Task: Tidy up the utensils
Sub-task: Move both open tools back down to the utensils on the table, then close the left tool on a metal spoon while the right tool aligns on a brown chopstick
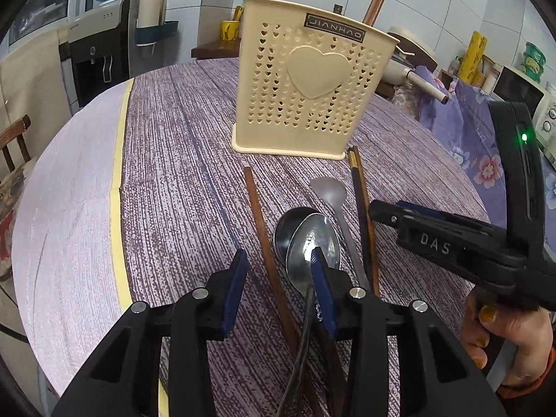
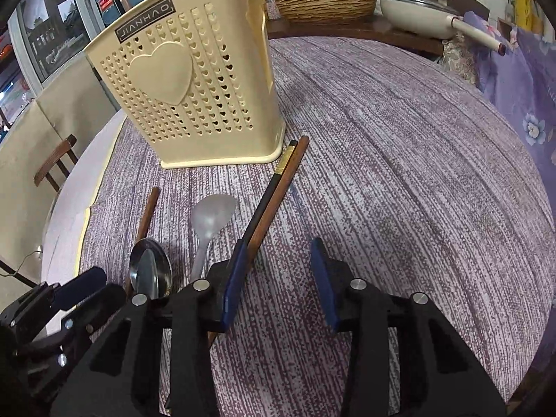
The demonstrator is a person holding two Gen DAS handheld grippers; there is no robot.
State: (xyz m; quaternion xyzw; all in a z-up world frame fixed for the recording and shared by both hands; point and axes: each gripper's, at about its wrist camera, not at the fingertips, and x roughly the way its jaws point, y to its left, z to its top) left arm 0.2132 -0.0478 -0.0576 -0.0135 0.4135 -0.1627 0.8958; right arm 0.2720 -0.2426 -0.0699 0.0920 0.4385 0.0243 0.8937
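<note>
A cream perforated utensil holder (image 1: pixel 305 87) (image 2: pixel 194 80) with a raised heart stands on the purple-grey table cloth. In front of it lie a single brown chopstick (image 1: pixel 259 215) (image 2: pixel 147 215), two stacked metal spoons (image 1: pixel 309 243) (image 2: pixel 151 271), a translucent plastic spoon (image 1: pixel 330 191) (image 2: pixel 212 219), and a black and brown chopstick pair (image 1: pixel 361 201) (image 2: pixel 278 187). My left gripper (image 1: pixel 278 271) (image 2: pixel 90 292) is open and low, straddling the single chopstick, its right pad over the spoon bowls. My right gripper (image 2: pixel 278 278) (image 1: pixel 385 210) is open; the chopstick pair runs under its left finger, and only cloth shows between the pads.
The cloth's yellow-taped edge (image 1: pixel 118 180) curves along the left, with a wooden chair (image 1: pixel 14 139) and a water dispenser (image 1: pixel 100 52) beyond. Behind the table sit a woven basket (image 2: pixel 323 0), a white pan (image 2: pixel 413 10) and a floral cloth (image 1: pixel 486 160). A hand (image 1: pixel 504 344) holds the right gripper.
</note>
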